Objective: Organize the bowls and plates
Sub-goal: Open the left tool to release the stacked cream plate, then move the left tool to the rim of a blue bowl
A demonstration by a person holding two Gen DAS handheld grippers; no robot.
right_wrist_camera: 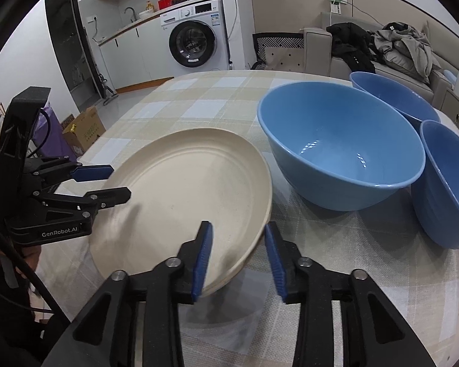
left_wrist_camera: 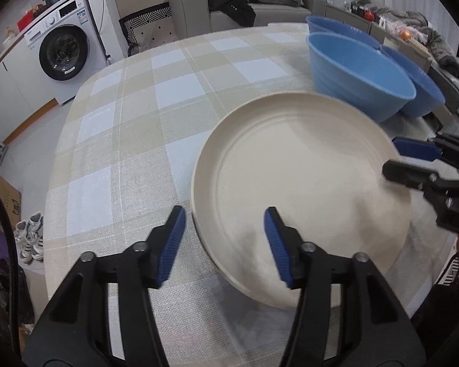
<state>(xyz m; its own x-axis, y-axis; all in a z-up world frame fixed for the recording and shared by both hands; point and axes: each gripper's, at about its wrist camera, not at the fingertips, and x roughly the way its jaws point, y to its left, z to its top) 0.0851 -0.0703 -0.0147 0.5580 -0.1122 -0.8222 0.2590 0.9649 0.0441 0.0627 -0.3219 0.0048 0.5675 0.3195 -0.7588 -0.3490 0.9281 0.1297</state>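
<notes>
The cream plate (right_wrist_camera: 183, 195) lies on the checked table (left_wrist_camera: 122, 140), near 3 blue bowls (right_wrist_camera: 339, 146). Left gripper (left_wrist_camera: 225, 244) and right gripper (right_wrist_camera: 238, 260) straddle opposite rims, fingers spread, pinching nothing; probably a release after setting it down.

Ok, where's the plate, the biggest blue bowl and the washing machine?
plate (right_wrist_camera: 183, 189): right wrist view, its flat middle.
bowl (right_wrist_camera: 336, 140): right wrist view, inside wall.
washing machine (left_wrist_camera: 62, 52): left wrist view, round door.

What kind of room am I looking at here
Most likely a lived-in home, an open kitchen and living area: a washing machine under a counter, a sofa piled with clothes, and a checked tablecloth.
</notes>
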